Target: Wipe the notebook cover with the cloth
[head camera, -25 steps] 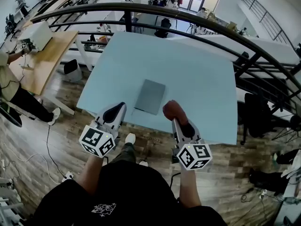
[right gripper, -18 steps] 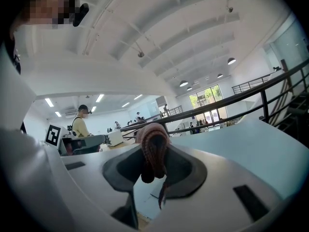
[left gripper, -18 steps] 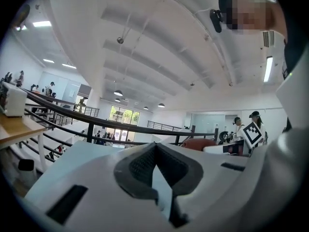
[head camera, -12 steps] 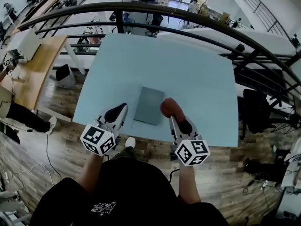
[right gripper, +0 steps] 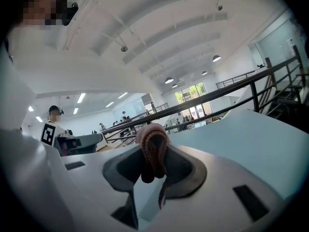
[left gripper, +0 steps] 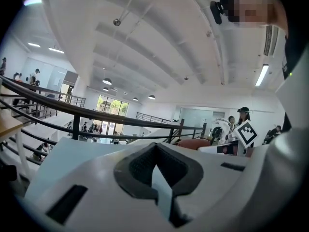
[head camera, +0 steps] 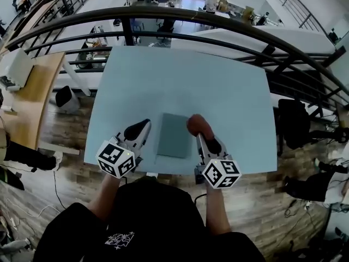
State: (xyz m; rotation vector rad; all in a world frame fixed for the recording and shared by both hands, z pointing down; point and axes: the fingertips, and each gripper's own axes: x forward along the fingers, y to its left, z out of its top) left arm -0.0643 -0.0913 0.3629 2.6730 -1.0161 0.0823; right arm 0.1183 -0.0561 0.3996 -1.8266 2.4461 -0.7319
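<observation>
A grey-green notebook (head camera: 174,135) lies flat near the front edge of the light blue table (head camera: 218,86). My right gripper (head camera: 197,129) is shut on a bunched reddish-brown cloth (head camera: 198,124), which hangs just off the notebook's far right corner. In the right gripper view the cloth (right gripper: 153,149) fills the space between the jaws of the right gripper (right gripper: 153,164). My left gripper (head camera: 138,129) hovers left of the notebook, jaws together with nothing held. In the left gripper view the left gripper (left gripper: 155,151) points over the table, and the cloth (left gripper: 193,143) shows to the right.
A black curved railing (head camera: 180,12) runs behind the table, with a lower floor of desks and people beyond it. A dark chair (head camera: 292,121) stands off the table's right side. Wood floor (head camera: 65,141) lies left of the table.
Both grippers have come forward over the table's front edge. The right one, still holding the cloth, went from the notebook's near right corner to its far right corner.
</observation>
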